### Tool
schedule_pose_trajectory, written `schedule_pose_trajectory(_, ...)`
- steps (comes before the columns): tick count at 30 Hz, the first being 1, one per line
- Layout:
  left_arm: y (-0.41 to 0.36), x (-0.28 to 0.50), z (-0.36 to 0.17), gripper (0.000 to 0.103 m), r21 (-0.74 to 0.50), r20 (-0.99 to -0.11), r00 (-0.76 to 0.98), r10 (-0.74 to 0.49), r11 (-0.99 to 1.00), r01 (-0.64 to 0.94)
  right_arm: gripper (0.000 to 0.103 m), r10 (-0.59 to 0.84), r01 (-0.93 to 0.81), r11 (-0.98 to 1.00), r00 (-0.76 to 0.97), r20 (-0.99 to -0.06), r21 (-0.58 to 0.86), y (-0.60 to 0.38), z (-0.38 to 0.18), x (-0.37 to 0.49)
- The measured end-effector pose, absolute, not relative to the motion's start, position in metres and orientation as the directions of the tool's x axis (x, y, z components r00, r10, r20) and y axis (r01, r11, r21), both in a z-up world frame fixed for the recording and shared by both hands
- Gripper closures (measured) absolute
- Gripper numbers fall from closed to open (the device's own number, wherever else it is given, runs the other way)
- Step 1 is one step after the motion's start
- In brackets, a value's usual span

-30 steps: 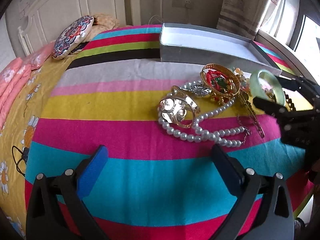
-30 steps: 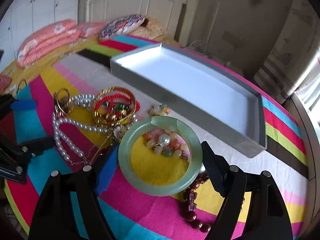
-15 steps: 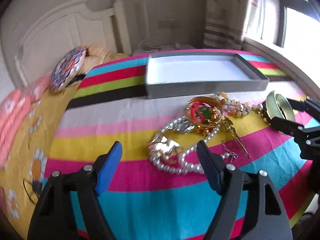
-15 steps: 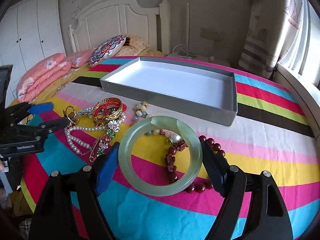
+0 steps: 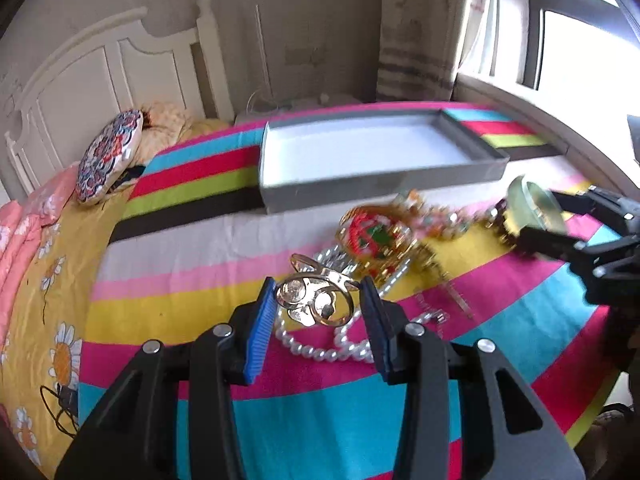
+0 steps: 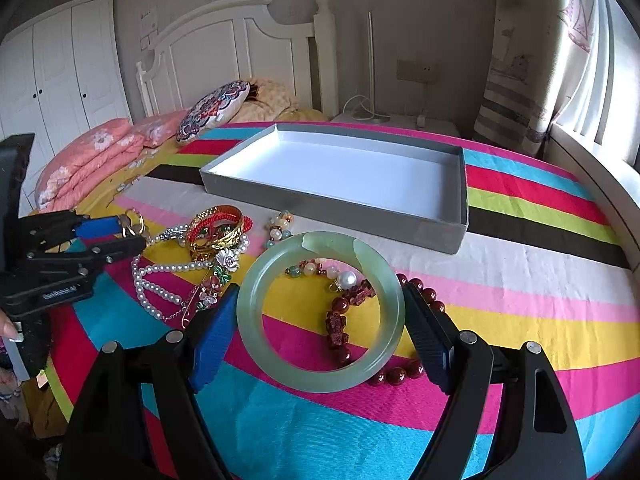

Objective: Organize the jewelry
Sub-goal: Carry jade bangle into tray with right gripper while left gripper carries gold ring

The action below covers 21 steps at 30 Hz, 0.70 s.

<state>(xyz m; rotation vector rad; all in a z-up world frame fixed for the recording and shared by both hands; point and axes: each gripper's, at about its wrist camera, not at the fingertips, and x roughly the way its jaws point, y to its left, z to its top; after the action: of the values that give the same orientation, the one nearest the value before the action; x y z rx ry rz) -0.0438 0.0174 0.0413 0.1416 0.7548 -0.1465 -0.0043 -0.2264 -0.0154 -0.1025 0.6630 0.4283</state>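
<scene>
A gold openwork bracelet (image 5: pixel 316 304) lies over a pearl necklace (image 5: pixel 320 352) on the striped bedspread. My left gripper (image 5: pixel 317 292) has its jaws closing on this bracelet, and both blue pads meet its sides. The right wrist view shows the same gripper (image 6: pixel 130 232) at the far left with the gold piece in it. My right gripper (image 6: pixel 320 292) is shut on a pale green jade bangle (image 6: pixel 320 380) and holds it flat above dark red beads (image 6: pixel 340 324). Beyond the jewelry lies a grey box (image 6: pixel 332 208) with a bare white floor.
Red-and-gold bangles (image 6: pixel 216 228), a flower brooch (image 6: pixel 228 258) and small mixed beads (image 6: pixel 280 228) lie between the grippers. Pillows (image 6: pixel 212 112) and a white headboard (image 6: pixel 240 40) stand at the back. A window ledge (image 6: pixel 592 168) runs along the right.
My left jaws have come in from wide open to the sides of the gold bracelet. The right gripper has drawn back from the box, still holding the jade bangle.
</scene>
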Motion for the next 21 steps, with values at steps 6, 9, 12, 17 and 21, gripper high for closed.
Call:
schedule_pose_trajectory(6,0.011,-0.030,0.069,0.062,0.050,-0.670,0.733,-0.121,0.977,0.207,0.026,0.364,-0.424,0.904,0.699,-0.616,0.054,-0.227,-0.008,0.004)
schedule_pose_trajectory(9,0.005,-0.013,0.081,0.061,0.063,-0.664,0.739,-0.118,0.975,0.212,0.026,0.348,-0.425,0.905,0.712,-0.610,0.020,-0.225,0.003,0.013)
schedule_pose_trajectory(12,-0.003,0.012,0.088,0.061,0.059,-0.676,0.726,-0.125,0.973,0.222,0.026,0.331,-0.422,0.906,0.718,-0.613,-0.005,-0.222,0.014,0.031)
schedule_pose_trajectory(17,-0.012,0.060,0.087,0.061,0.009,-0.712,0.687,-0.142,0.977,0.211,0.026,0.314,-0.393,0.919,0.703,-0.638,0.018,-0.221,0.022,0.077)
schedule_pose_trajectory(21,-0.014,0.106,0.081,0.061,-0.033,-0.752,0.644,-0.141,0.984,0.176,0.026,0.294,-0.364,0.931,0.679,-0.673,0.039,-0.219,0.019,0.119)
